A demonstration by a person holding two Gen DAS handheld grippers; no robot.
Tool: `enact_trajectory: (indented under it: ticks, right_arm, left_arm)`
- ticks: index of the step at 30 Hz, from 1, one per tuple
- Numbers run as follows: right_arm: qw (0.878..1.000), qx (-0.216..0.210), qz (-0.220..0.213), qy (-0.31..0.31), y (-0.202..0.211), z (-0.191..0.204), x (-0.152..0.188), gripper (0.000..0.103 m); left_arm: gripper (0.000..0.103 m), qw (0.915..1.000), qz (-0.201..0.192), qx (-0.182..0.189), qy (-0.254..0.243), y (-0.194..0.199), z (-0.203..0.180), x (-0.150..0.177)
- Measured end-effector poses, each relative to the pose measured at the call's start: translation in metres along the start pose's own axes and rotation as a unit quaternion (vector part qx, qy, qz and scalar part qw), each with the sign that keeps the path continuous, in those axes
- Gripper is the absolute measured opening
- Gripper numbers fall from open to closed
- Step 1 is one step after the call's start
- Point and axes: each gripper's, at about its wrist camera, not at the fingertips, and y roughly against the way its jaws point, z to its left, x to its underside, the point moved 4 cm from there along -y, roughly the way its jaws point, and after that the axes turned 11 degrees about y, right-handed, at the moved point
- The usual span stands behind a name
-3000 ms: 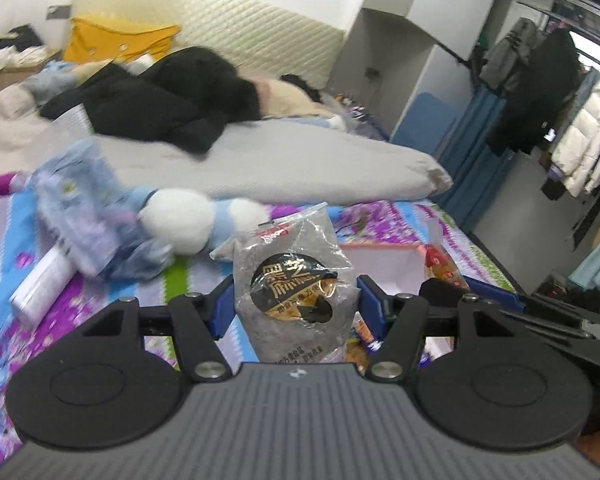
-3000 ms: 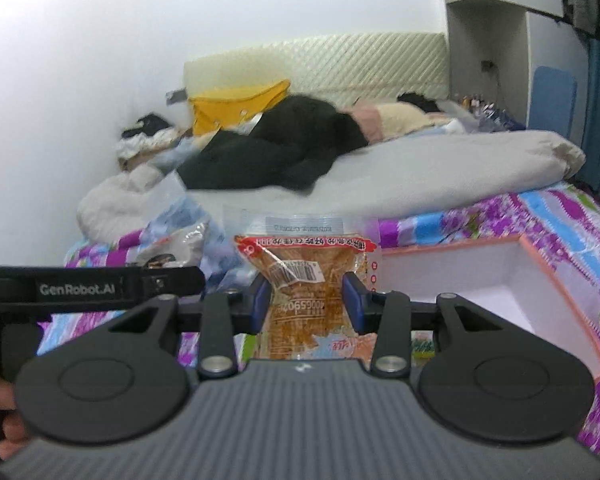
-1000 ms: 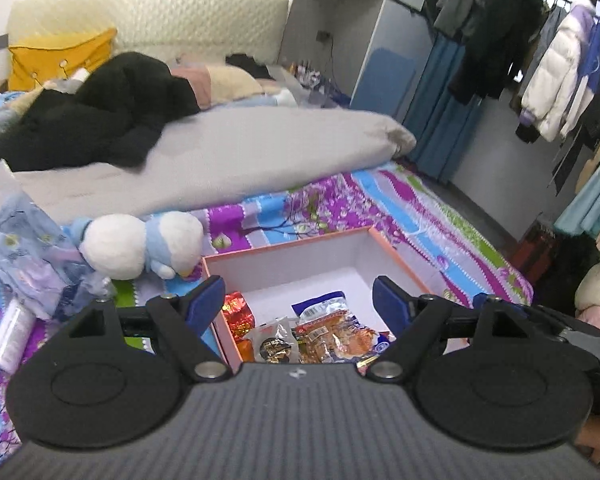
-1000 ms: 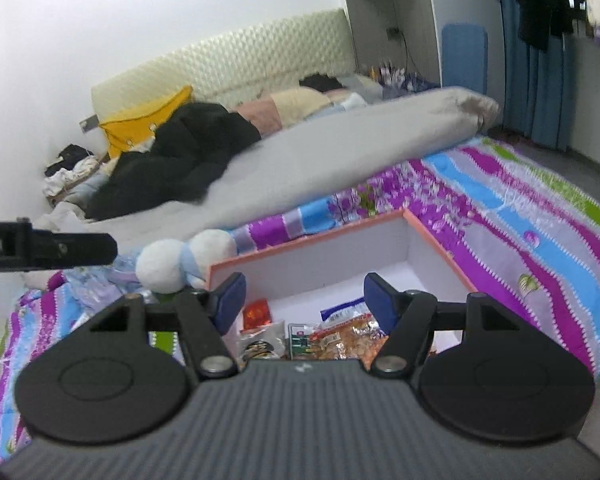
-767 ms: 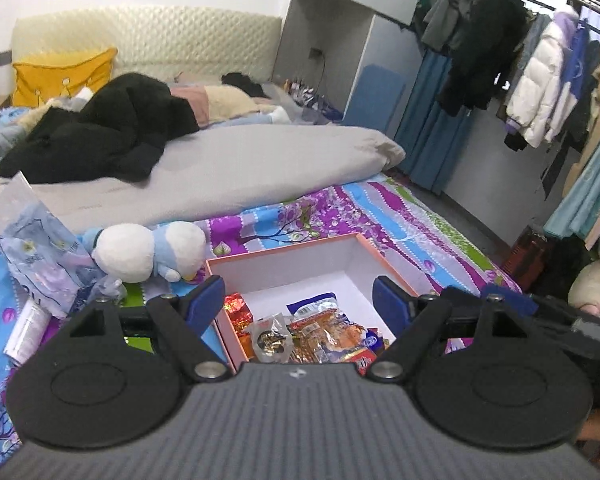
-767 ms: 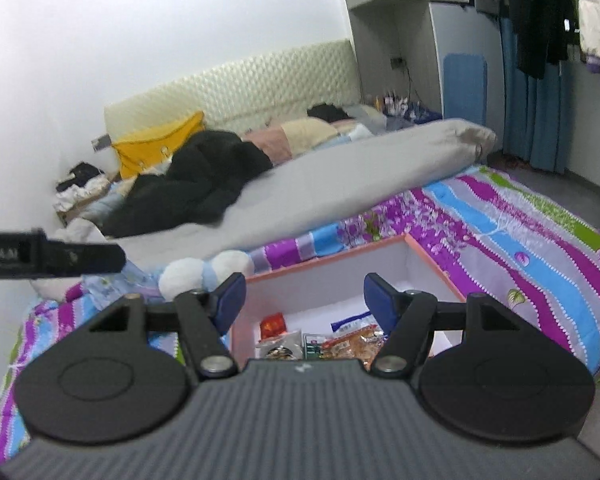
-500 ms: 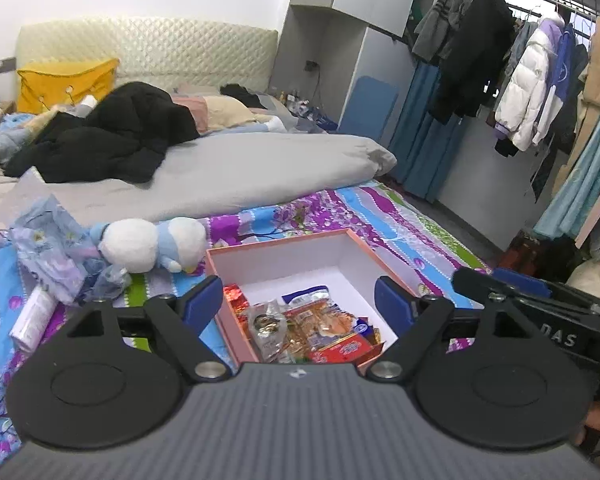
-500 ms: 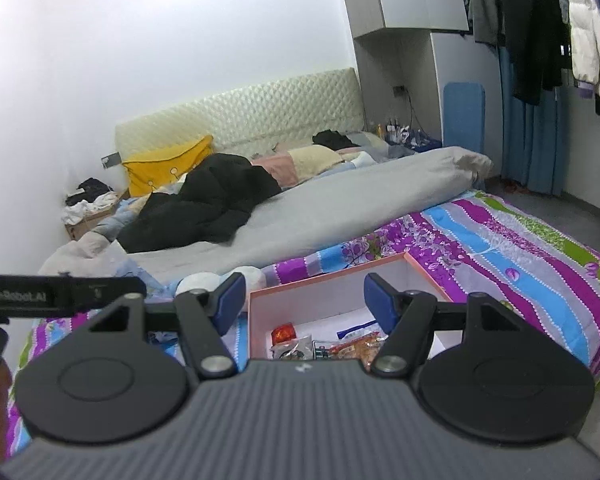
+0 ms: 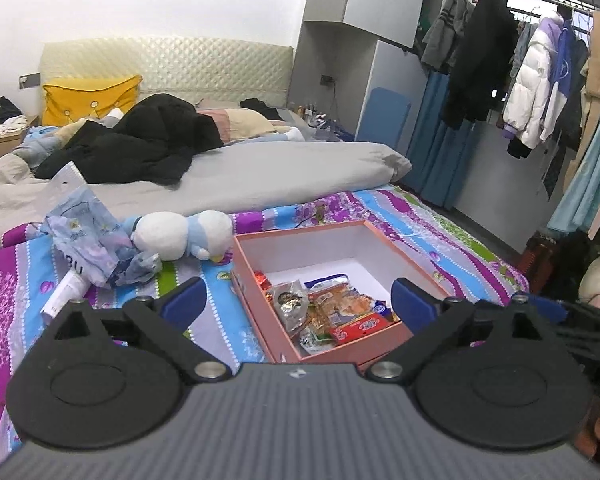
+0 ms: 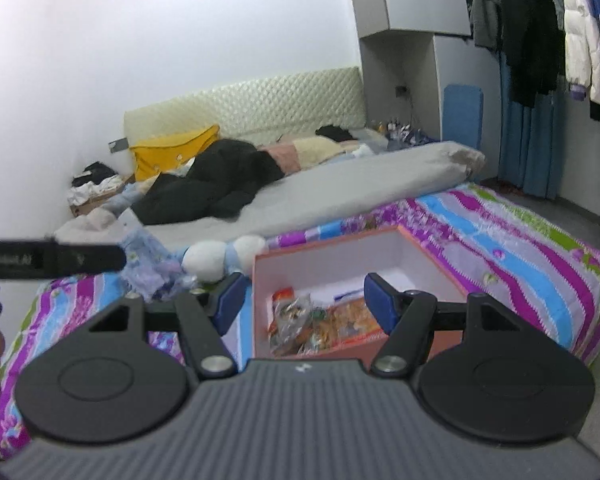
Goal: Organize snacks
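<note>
A pink box (image 9: 384,240) with a white inside sits on the striped bedspread; it also shows in the right wrist view (image 10: 420,248). Several snack packets lie in its near end: a grey packet (image 9: 290,304), an orange bread packet (image 9: 340,304) and a red packet (image 9: 360,330). The same pile shows in the right wrist view (image 10: 320,322). My left gripper (image 9: 298,304) is open and empty, held above and in front of the box. My right gripper (image 10: 302,302) is open and empty, also back from the box.
A white and blue plush toy (image 9: 180,234) and a crumpled patterned bag (image 9: 88,236) lie left of the box. A grey duvet (image 9: 260,176) and black clothes (image 9: 140,144) cover the far bed. Hanging coats (image 9: 532,80) fill the right side.
Three seconds ago each gripper was shut on a snack packet. Both packets now lie in the box, both grippers are open, and both have pulled up and back from the box.
</note>
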Motion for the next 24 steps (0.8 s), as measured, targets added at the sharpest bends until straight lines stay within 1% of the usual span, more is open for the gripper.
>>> enact_trajectory:
  ticks: [3, 5, 10, 15, 19, 24]
  right_arm:
    - [1.000, -0.001, 0.004, 0.005, -0.004, 0.004, 0.013, 0.068]
    - [1.000, 0.007, 0.006, 0.006, -0.004, 0.005, 0.019, 0.068]
    - [1.000, 0.014, 0.011, -0.011, -0.009, 0.001, 0.023, 0.068]
    - [1.000, 0.019, 0.012, -0.011, -0.011, 0.000, 0.026, 0.068]
    - [1.000, 0.019, 0.014, -0.010, -0.012, -0.001, 0.028, 0.068]
    - [0.999, 0.023, 0.018, -0.012, -0.014, -0.002, 0.031, 0.068]
  left_arm:
    - [0.101, 1.0000, 0.004, -0.008, -0.002, -0.001, 0.003, 0.012]
    - [0.101, 0.9999, 0.008, -0.011, 0.000, -0.004, 0.005, 0.018]
    - [0.101, 0.9994, 0.028, -0.015, 0.010, -0.018, 0.013, 0.027]
    - [0.101, 0.9992, 0.033, -0.022, 0.010, -0.029, 0.018, 0.026]
    - [0.101, 0.9991, 0.027, -0.032, 0.008, -0.031, 0.020, 0.025]
    - [0.101, 0.9990, 0.028, -0.033, 0.008, -0.033, 0.022, 0.023]
